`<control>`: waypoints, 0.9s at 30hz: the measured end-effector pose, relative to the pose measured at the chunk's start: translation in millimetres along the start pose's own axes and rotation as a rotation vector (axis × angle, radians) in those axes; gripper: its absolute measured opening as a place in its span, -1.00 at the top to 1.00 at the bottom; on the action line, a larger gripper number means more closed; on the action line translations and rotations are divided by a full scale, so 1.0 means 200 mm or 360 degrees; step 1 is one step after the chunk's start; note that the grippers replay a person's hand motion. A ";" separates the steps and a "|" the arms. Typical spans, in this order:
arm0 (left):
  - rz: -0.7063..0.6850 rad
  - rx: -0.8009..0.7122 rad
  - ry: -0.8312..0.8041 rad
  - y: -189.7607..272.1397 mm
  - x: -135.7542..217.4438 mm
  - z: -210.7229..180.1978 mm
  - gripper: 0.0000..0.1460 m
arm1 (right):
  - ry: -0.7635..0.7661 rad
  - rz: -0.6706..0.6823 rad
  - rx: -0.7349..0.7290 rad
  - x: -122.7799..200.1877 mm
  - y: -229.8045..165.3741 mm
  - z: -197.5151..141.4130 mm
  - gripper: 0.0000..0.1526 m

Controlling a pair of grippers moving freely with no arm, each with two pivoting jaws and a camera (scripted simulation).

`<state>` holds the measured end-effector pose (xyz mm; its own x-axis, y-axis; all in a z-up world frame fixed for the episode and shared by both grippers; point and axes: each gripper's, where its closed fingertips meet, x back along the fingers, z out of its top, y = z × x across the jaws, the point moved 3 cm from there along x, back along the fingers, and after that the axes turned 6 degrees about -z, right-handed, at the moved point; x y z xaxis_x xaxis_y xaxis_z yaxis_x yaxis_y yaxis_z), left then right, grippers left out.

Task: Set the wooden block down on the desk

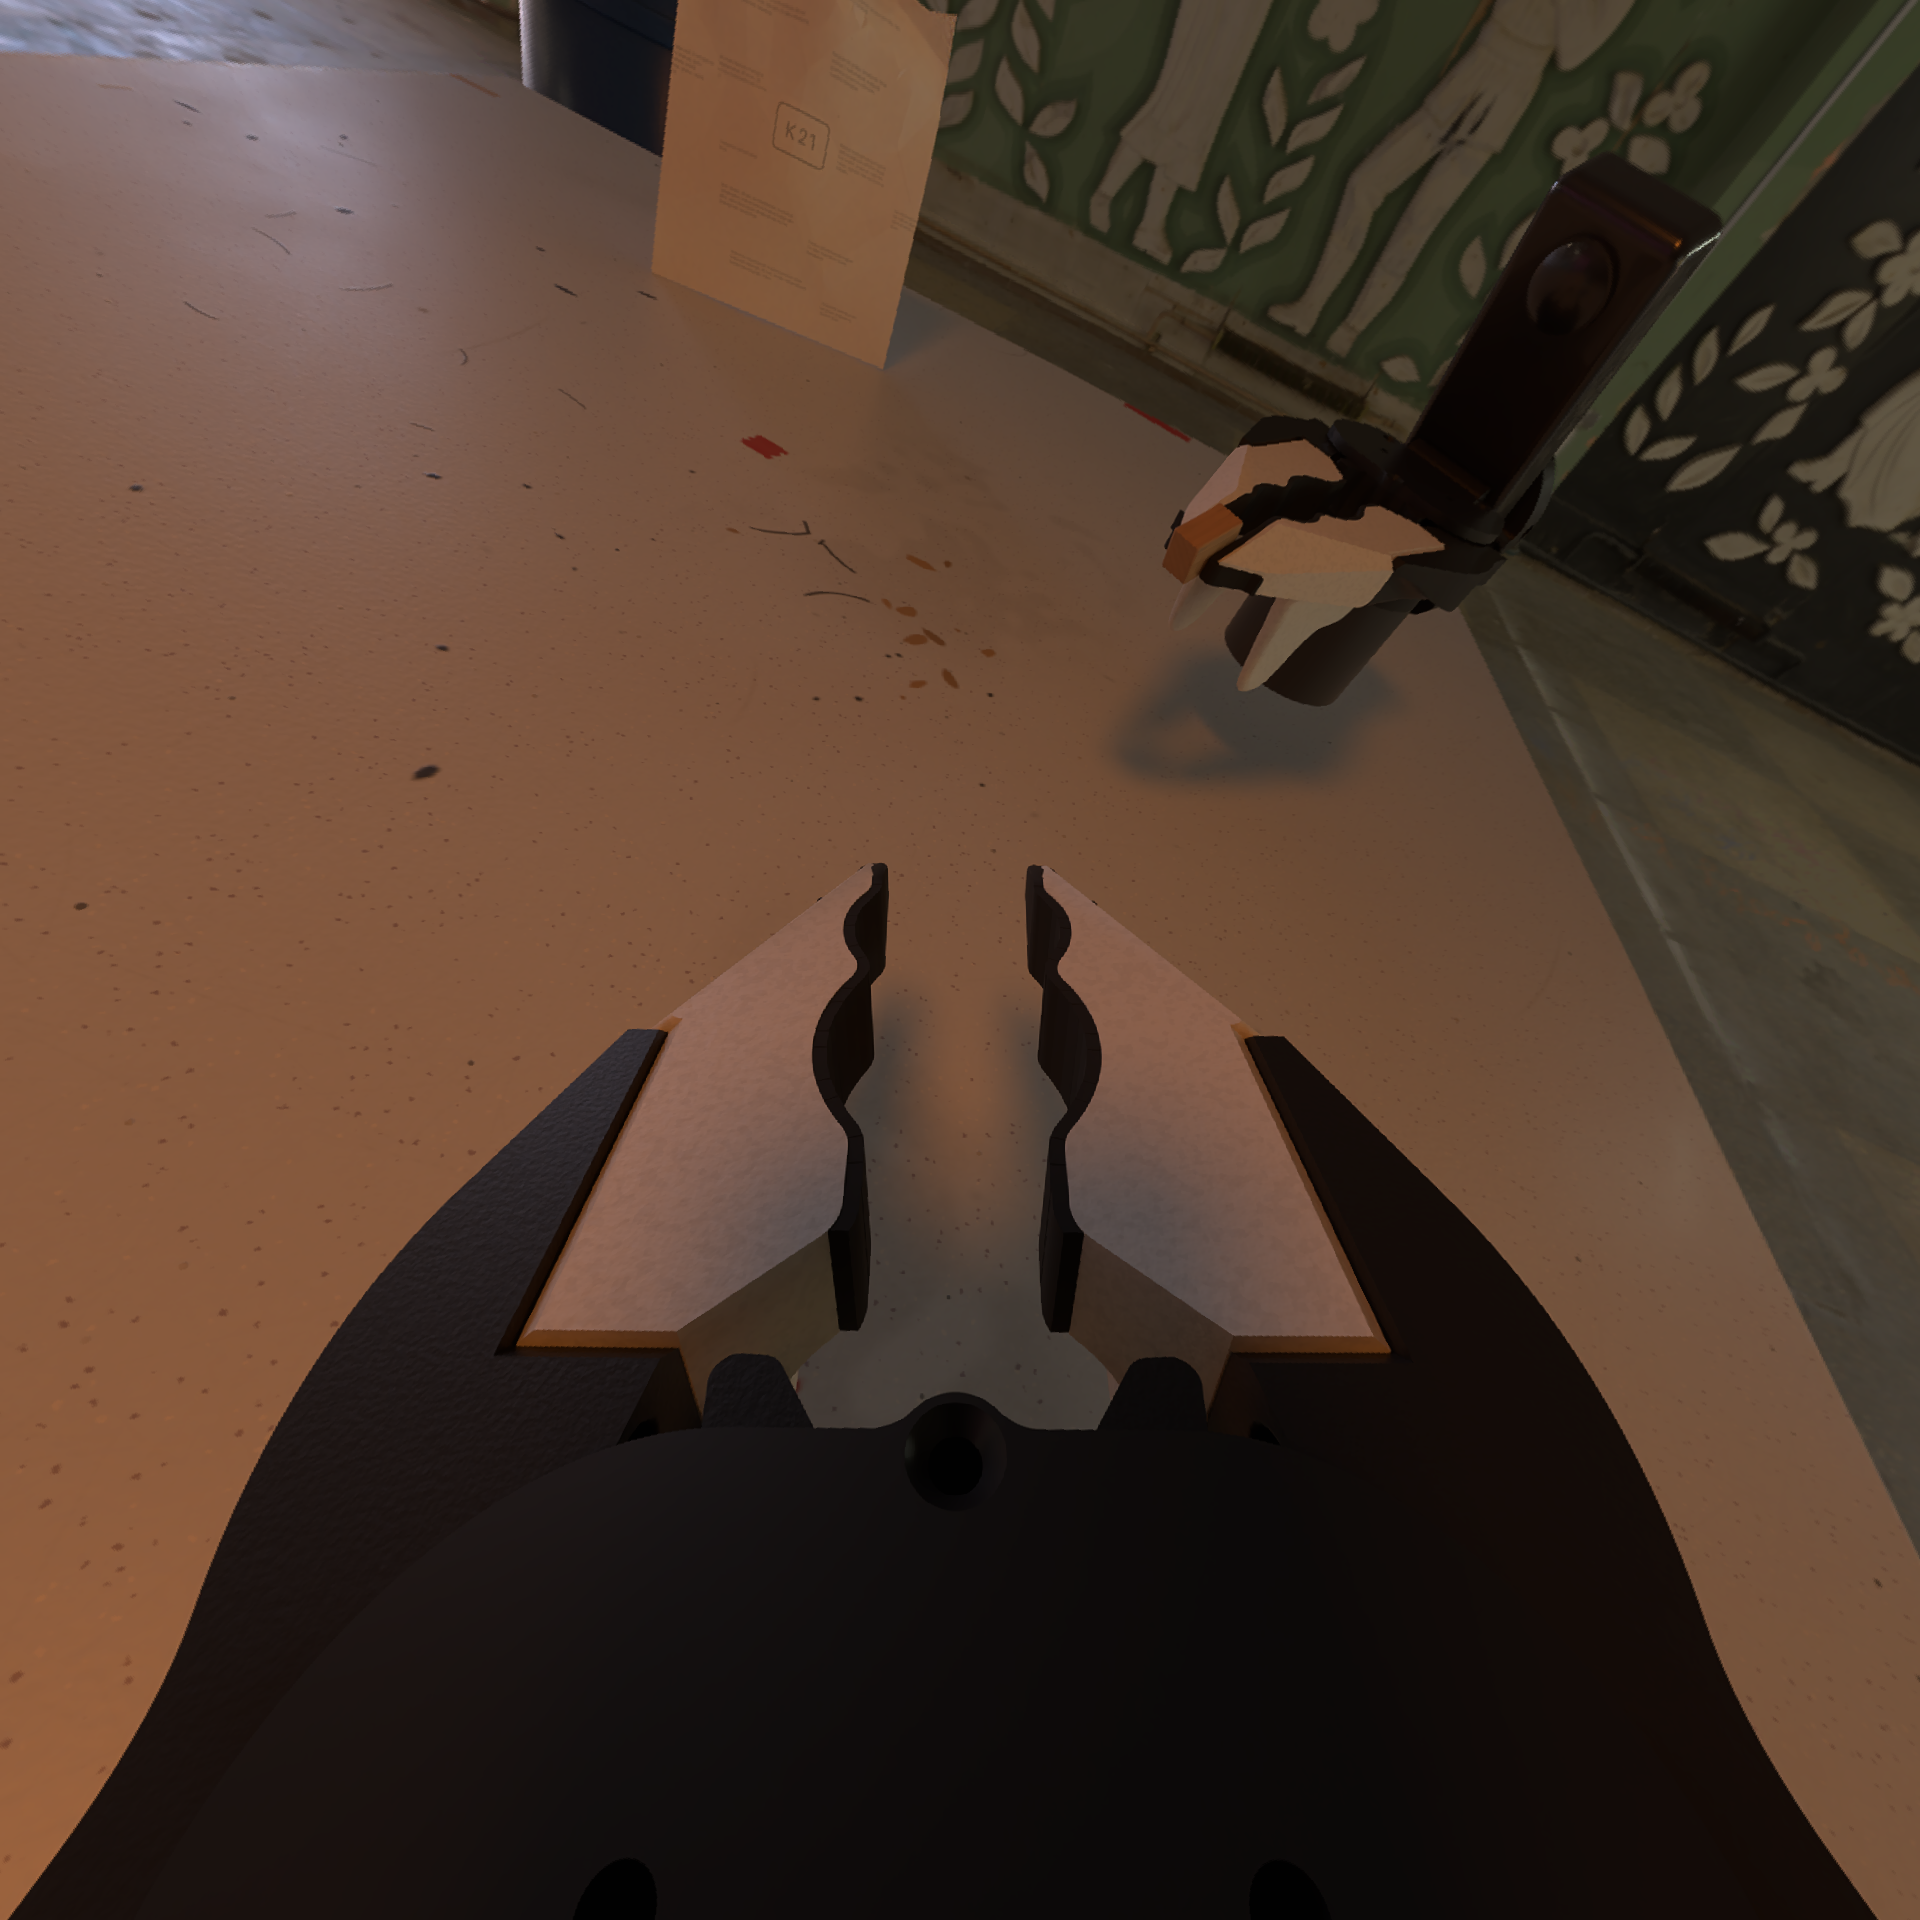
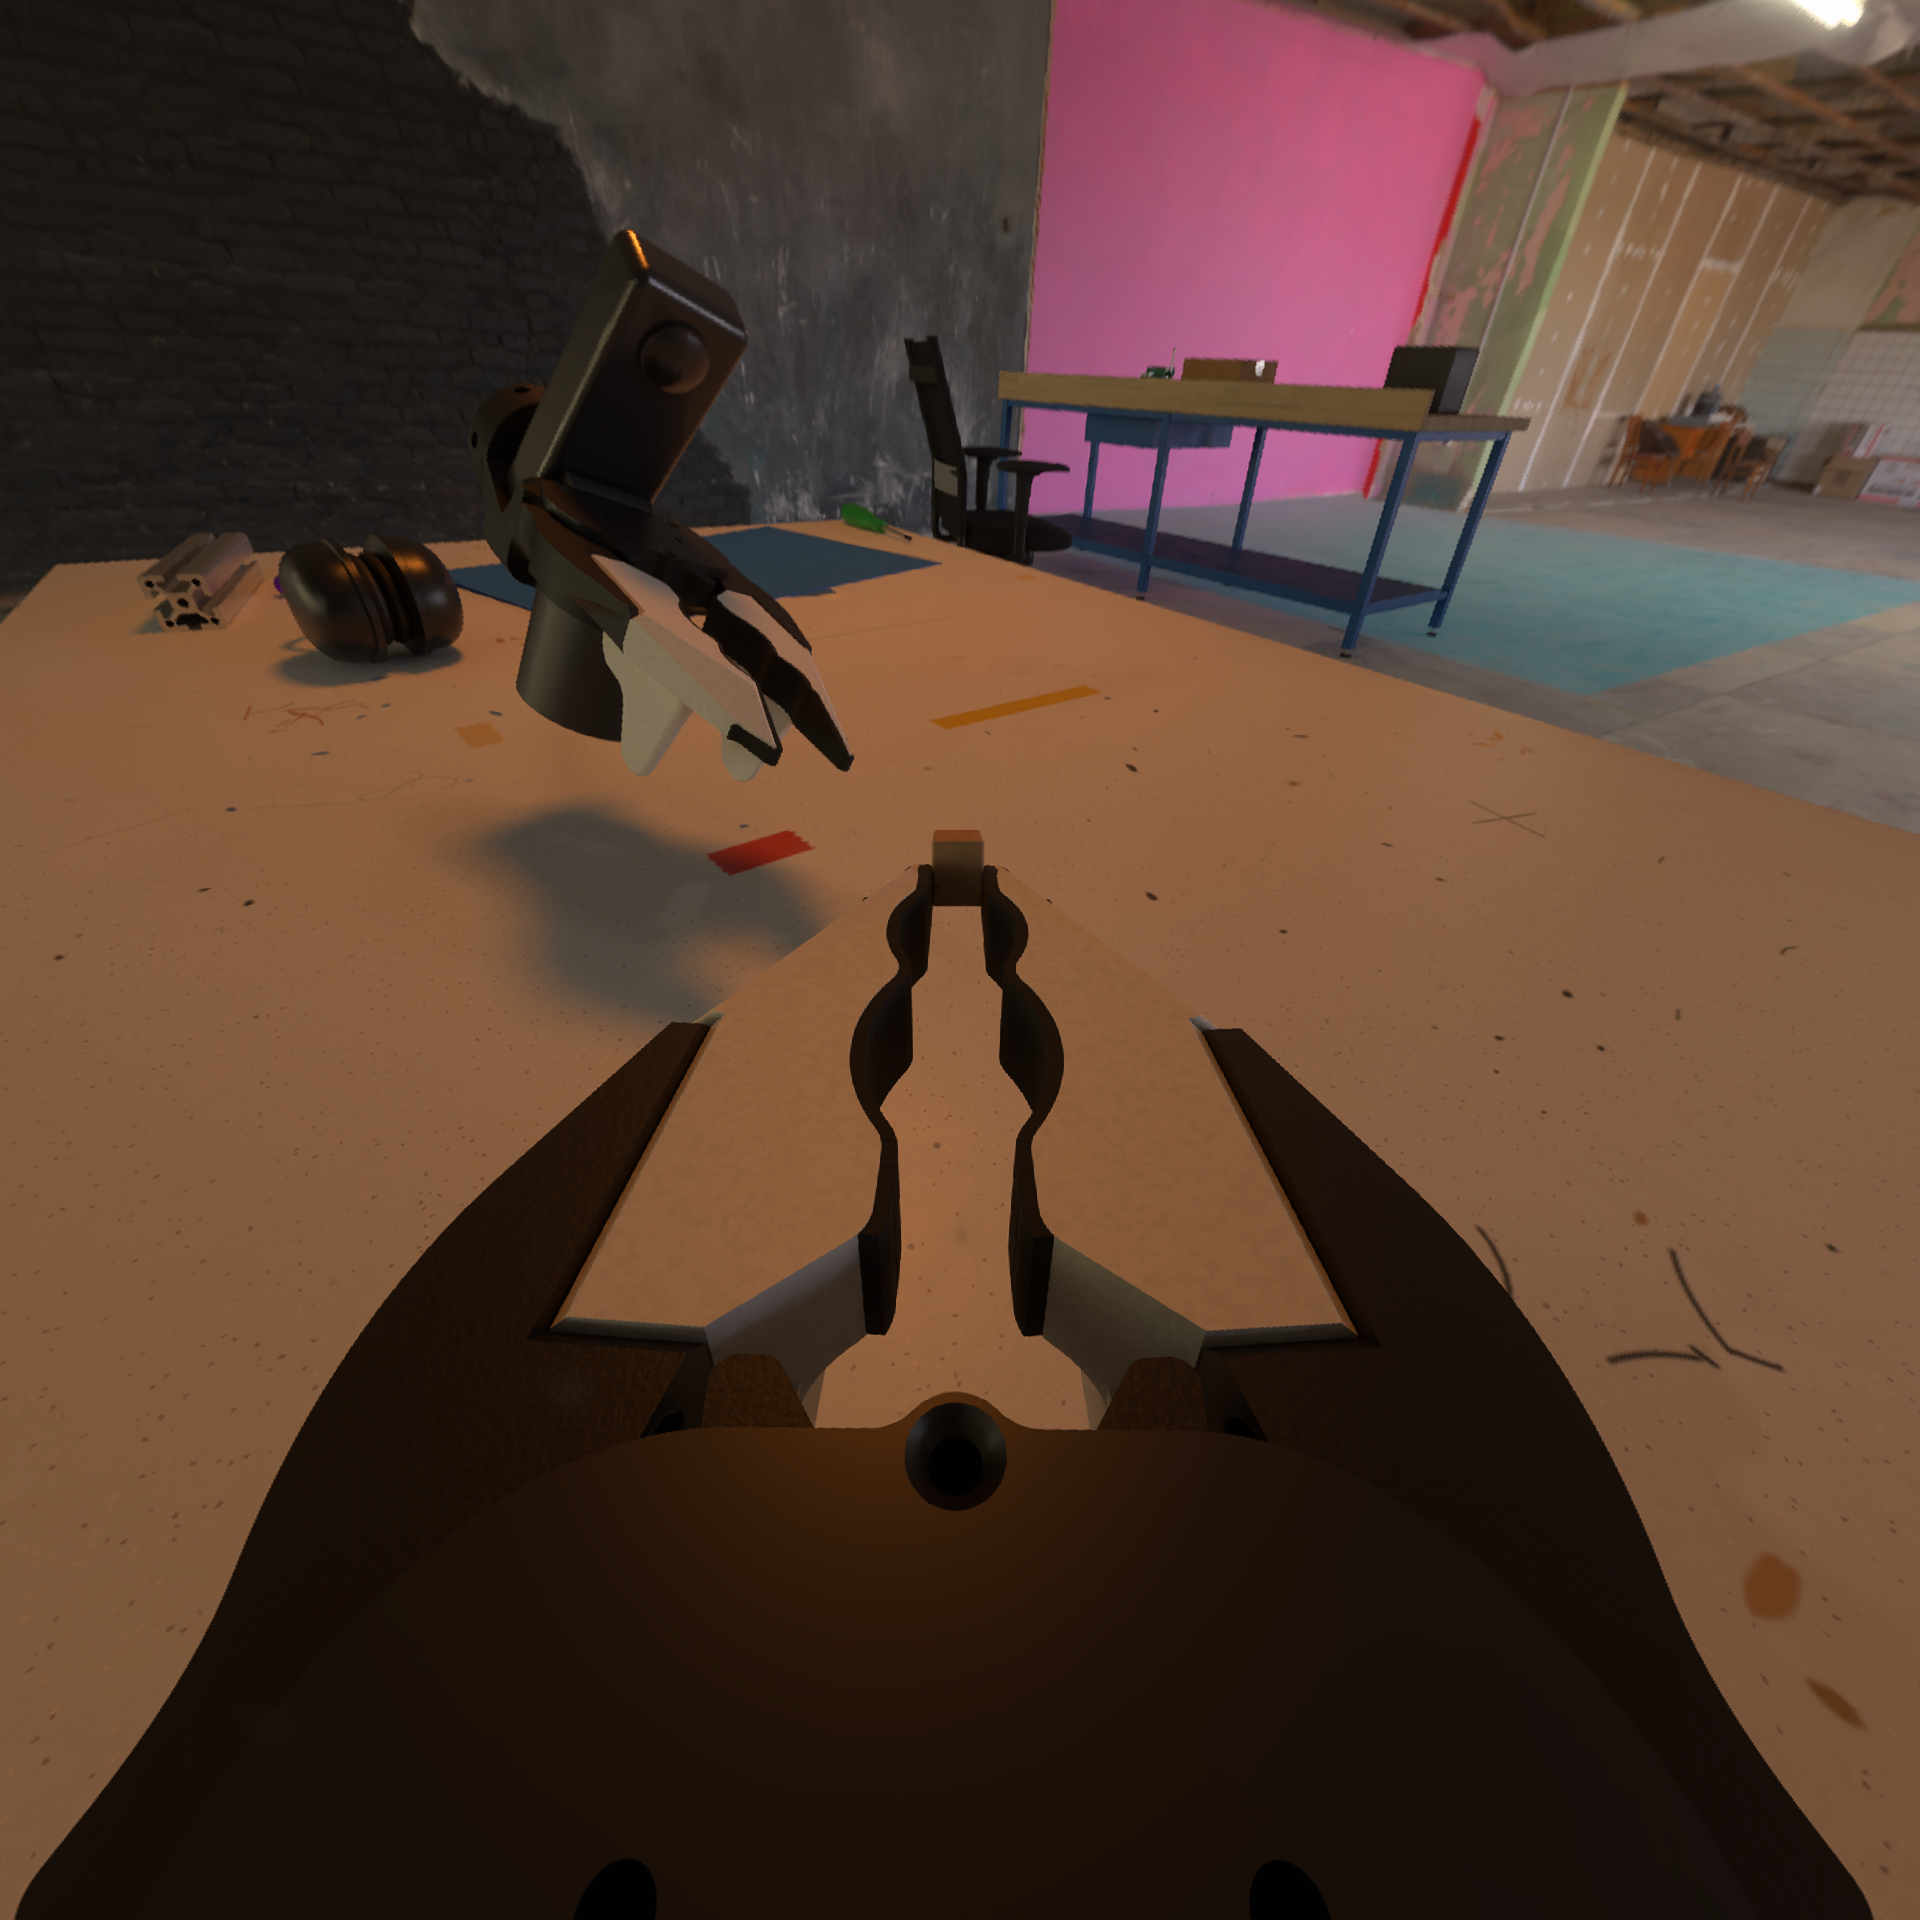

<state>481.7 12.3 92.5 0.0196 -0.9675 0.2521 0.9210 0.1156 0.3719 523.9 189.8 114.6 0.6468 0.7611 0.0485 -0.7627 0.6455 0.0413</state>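
Your right gripper (image 2: 957,883) pinches the wooden block (image 2: 957,864) at its jaw tips, above the desk (image 2: 1351,987). Small, rigid, likely light: grip flat sides. Left gripper (image 1: 956,883) jaws stand apart, empty.

Printed matter: one pale upright paper sheet (image 1: 800,177), standing at the far end of the speckled beige desk (image 1: 416,623), bearing a boxed code and faint text blocks.

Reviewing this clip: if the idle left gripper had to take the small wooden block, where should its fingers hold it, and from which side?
Probably on the end of the small tan wooden block that sticks out past the right gripper, coming from the front, opposite it. That gripper's fingers already cover the block's two side faces, leaving only the protruding end free. The left gripper is open and empty.
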 end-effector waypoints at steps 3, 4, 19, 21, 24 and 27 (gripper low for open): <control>0.0014 -0.0010 -0.0012 -0.01 -0.01 0.00 0.64 | -0.0046 0.0004 -0.0024 -0.01 0.01 -0.02 0.89; 0.0009 -0.0003 -0.0024 -0.02 -0.01 -0.01 0.64 | -0.0050 0.0002 -0.0033 -0.02 0.01 -0.02 0.89; -0.0010 -0.0005 0.0069 -0.03 0.00 -0.03 0.98 | -0.0244 0.0053 -0.0050 -0.07 0.00 -0.11 0.89; 0.0004 -0.0024 0.0051 -0.03 0.00 -0.04 1.00 | -0.0244 0.0060 -0.0048 -0.07 0.00 -0.11 0.89; 0.0062 -0.0034 -0.0003 -0.04 -0.02 -0.05 1.00 | -0.0227 0.0057 -0.0060 -0.07 0.00 -0.11 0.89; 0.0064 -0.0033 -0.0037 -0.04 -0.03 -0.06 1.00 | -0.0235 0.0057 -0.0070 -0.07 0.00 -0.11 0.89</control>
<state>479.0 14.3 78.2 0.0481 -0.9565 0.2876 0.9276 0.1495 0.3422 514.1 180.7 92.1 0.6098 0.7680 0.1955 -0.7823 0.6228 -0.0066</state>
